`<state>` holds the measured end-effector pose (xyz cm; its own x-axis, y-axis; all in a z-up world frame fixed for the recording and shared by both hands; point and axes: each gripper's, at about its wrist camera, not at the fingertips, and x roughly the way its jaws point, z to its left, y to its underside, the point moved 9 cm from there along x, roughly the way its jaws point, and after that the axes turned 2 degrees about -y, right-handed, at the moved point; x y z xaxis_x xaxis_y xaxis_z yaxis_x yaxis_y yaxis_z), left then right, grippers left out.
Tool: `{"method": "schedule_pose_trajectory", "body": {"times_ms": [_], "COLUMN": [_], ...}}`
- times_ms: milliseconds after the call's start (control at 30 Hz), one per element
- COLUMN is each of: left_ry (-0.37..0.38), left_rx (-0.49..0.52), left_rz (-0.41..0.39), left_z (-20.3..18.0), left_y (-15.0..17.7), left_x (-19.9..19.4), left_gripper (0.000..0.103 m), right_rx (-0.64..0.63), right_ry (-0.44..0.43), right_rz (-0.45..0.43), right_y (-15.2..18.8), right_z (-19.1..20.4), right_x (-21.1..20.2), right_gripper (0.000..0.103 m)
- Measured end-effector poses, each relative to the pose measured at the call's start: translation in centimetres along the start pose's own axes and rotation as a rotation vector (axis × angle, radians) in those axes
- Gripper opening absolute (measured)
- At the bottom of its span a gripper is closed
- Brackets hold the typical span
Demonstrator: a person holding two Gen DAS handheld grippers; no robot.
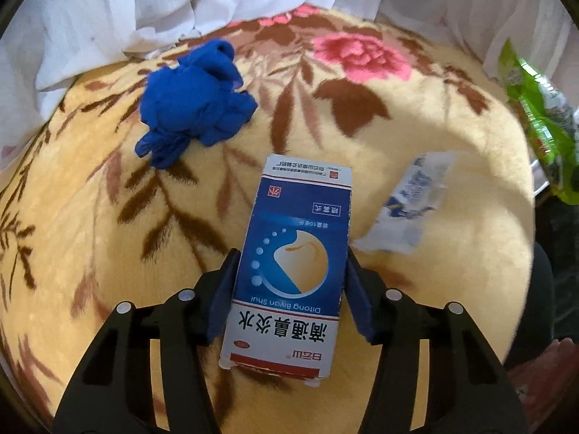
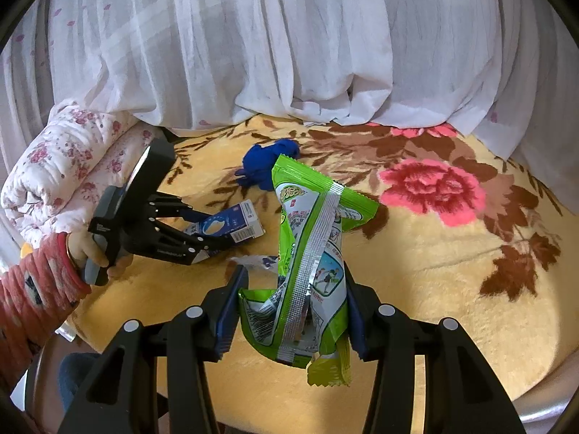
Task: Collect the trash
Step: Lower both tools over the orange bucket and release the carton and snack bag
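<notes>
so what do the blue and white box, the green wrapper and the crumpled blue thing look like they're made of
Blue and white box: thin printed cardboard with a slight sheen; crisp folded edges and end flaps.
Green wrapper: glossy plastic film, probably foil-lined; a silvery crimped seam runs down it.
Crumpled blue thing: matte and soft-wrinkled, likely a thin disposable glove or cloth; unclear which.

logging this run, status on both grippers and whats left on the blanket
Left gripper shut on blue box. Right gripper shut on green wrapper. Blue glove, white wrapper remain.

The blanket (image 1: 108,217) is pale yellow with brown leaves and pink flowers. A royal blue glove (image 1: 195,105), a blue-and-white carton (image 1: 289,253), a bright green wrapper (image 2: 311,260) with a silver seam, white curtains (image 2: 253,36).
</notes>
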<state>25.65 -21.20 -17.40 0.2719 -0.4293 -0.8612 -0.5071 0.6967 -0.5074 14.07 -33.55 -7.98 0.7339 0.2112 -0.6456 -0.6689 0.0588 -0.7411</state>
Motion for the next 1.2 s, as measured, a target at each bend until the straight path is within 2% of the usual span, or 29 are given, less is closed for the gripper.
{"method": "schedule_pose_trajectory", "body": {"times_ms": [267, 367, 500, 567, 633, 767, 967, 1200], "left_ry": [0.028, 0.037, 0.086, 0.09, 0.139, 0.171, 0.216, 0.166], "left_rx": [-0.032, -0.039, -0.085, -0.099, -0.137, -0.186, -0.283, -0.388], "left_rz": [-0.115, -0.154, -0.214, -0.222, -0.223, -0.174, -0.054, 0.093], "left_z": [-2.6, -4.4, -7.5, -8.5, -9.9, -12.3, -15.3, -16.0], "left_y": [2.8, 5.1, 9.6, 11.4, 13.9, 18.7, 25.1, 28.9], "left_x": [-7.2, -10.3, -14.1, -15.1, -15.8, -15.0, -10.5, -4.7], "left_gripper": [0.053, 0.053, 0.054, 0.053, 0.054, 0.054, 0.054, 0.054], "right_rx": [-0.066, -0.105, -0.147, -0.175, -0.213, -0.246, -0.292, -0.276], "right_ry": [-0.045, -0.08, -0.141, -0.184, -0.206, -0.239, -0.281, -0.251], "right_rz": [-0.009, -0.004, 0.02, 0.055, 0.097, 0.182, 0.328, 0.482], "right_y": [1.7, 2.9, 5.0, 6.8, 8.8, 12.6, 18.6, 24.1], "right_z": [3.8, 6.0, 8.6, 10.1, 11.5, 12.9, 14.7, 14.8], "right_x": [-3.3, -4.6, -5.8, -6.0, -5.9, -5.5, -4.1, -0.3], "right_gripper": [0.049, 0.049, 0.049, 0.049, 0.049, 0.049, 0.049, 0.049]}}
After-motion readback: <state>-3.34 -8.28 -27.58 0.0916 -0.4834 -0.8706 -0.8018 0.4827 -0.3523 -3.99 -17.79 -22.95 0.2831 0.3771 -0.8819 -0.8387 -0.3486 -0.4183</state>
